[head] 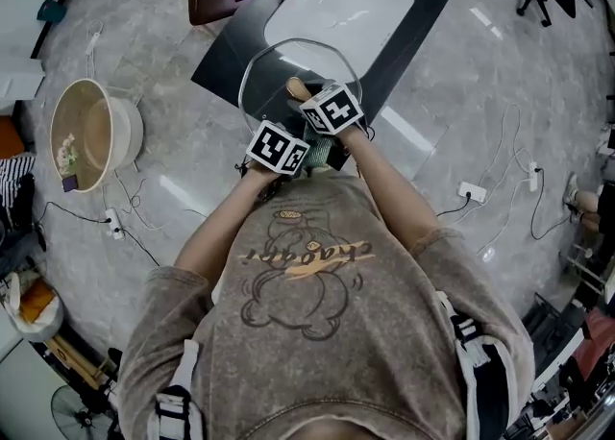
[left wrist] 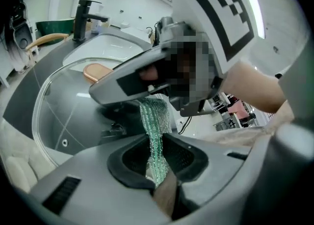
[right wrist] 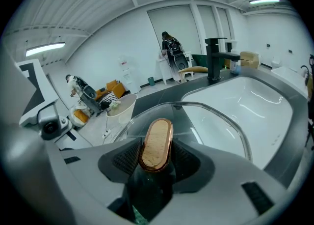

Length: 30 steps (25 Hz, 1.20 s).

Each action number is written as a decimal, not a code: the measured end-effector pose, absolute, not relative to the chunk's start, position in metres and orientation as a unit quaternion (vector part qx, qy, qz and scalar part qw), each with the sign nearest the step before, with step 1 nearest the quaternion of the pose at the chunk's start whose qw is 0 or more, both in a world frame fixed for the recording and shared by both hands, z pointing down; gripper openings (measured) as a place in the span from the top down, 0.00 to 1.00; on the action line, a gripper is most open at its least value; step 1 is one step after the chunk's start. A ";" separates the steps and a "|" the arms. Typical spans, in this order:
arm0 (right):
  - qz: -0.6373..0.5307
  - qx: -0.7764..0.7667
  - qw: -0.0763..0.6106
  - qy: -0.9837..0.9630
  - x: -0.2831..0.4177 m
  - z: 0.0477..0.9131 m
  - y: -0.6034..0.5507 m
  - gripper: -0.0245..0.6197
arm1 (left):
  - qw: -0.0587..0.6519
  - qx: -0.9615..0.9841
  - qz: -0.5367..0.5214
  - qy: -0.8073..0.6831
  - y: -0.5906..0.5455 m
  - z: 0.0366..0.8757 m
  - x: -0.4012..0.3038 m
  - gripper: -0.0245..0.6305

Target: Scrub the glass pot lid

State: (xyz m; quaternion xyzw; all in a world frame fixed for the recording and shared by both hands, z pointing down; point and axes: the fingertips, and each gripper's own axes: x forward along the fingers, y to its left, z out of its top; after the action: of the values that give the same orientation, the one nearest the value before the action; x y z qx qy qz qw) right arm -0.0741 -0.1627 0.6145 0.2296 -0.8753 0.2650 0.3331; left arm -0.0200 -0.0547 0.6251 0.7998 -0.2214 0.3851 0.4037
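The glass pot lid (head: 274, 68) stands tilted over the dark counter in front of the white sink. My right gripper (right wrist: 156, 157) is shut on the lid's wooden, copper-rimmed handle (right wrist: 157, 143), and the lid's glass pane (right wrist: 206, 121) spreads out beyond the jaws. My left gripper (left wrist: 158, 157) is shut on a green mesh scrubbing cloth (left wrist: 154, 121) that hangs between its pads, just under the right gripper's body (left wrist: 147, 76). The left gripper view also shows the lid's glass (left wrist: 64, 116) and its handle (left wrist: 95, 71). In the head view both marker cubes sit side by side at the lid's near edge.
A white sink basin (head: 336, 11) lies in a dark counter (head: 432, 6), with a black faucet (right wrist: 216, 59) behind it. A tan round tub (head: 91, 131) stands on the floor at the left. Cables and power strips (head: 471, 190) lie on the grey floor.
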 end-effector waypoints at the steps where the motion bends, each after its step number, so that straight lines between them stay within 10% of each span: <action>1: 0.266 0.230 0.333 -0.875 -0.073 0.615 -0.163 0.65 | 0.401 0.803 0.382 -0.220 -0.055 0.626 -0.016 0.84; 30: 0.265 0.221 0.335 -0.877 -0.077 0.619 -0.161 0.64 | 0.472 0.714 0.364 -0.367 -0.076 0.650 -0.168 0.81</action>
State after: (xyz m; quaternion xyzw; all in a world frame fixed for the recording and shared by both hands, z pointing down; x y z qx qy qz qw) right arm -0.0771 -0.1606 0.6189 0.2206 -0.8771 0.2646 0.3348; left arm -0.1681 -0.0758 0.6502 0.7138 -0.3667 0.3644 0.4724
